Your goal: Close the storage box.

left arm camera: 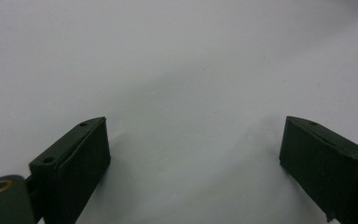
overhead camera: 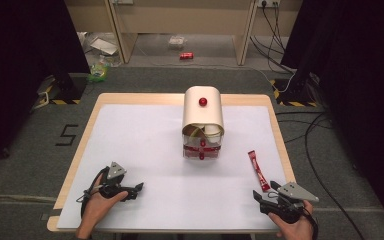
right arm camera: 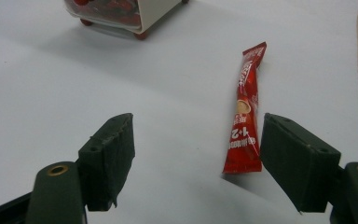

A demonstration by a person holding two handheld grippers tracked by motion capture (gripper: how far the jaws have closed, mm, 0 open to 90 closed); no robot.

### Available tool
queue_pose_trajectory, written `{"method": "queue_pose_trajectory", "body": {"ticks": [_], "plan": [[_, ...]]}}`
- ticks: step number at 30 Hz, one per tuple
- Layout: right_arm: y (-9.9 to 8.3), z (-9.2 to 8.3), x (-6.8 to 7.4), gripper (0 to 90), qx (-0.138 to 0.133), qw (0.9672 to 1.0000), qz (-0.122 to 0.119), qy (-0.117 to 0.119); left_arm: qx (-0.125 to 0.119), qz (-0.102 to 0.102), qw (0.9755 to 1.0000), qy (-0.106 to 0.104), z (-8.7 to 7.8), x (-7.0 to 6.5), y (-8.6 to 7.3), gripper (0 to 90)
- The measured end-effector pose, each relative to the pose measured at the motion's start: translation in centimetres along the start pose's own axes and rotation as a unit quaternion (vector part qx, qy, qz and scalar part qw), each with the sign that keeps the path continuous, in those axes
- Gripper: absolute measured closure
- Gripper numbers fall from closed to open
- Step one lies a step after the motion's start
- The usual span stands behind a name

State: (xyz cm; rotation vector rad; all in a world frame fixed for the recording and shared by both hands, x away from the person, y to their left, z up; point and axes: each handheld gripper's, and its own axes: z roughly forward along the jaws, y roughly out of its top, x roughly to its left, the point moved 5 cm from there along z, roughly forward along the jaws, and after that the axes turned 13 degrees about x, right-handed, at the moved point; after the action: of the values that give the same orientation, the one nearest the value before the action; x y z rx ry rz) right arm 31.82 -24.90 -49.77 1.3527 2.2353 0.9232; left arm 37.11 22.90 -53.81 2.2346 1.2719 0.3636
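Note:
A red stick sachet [overhead camera: 258,170] lies flat on the white mat [overhead camera: 145,145], right of centre. In the right gripper view the sachet [right arm camera: 246,116] has its near end just inside the right jaw. My right gripper [overhead camera: 265,191] [right arm camera: 198,116] is open, low over the mat at the front right, and touches nothing. My left gripper [overhead camera: 139,188] [left arm camera: 193,123] is open at the front left over bare mat, with nothing between its jaws. A cream roll-top box [overhead camera: 203,112] with a red knob [overhead camera: 202,102] stands mid-table, its lid partly raised.
The box's clear lower front [overhead camera: 202,148] shows red items inside; its red feet and base [right arm camera: 121,11] appear at the top of the right gripper view. The table's wooden edge [overhead camera: 280,140] runs just right of the sachet. Cables and litter lie on the floor beyond.

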Motion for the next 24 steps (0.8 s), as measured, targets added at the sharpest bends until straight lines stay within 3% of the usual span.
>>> {"method": "queue_pose_trajectory", "body": {"ticks": [24], "plan": [[-2.2, -0.7, -0.9, 26.6, 0.034, 0.9993, 0.012, -0.012, 0.000, 0.000, 1.0000, 0.000, 0.0, 0.0, 0.0, 7.7]]}}
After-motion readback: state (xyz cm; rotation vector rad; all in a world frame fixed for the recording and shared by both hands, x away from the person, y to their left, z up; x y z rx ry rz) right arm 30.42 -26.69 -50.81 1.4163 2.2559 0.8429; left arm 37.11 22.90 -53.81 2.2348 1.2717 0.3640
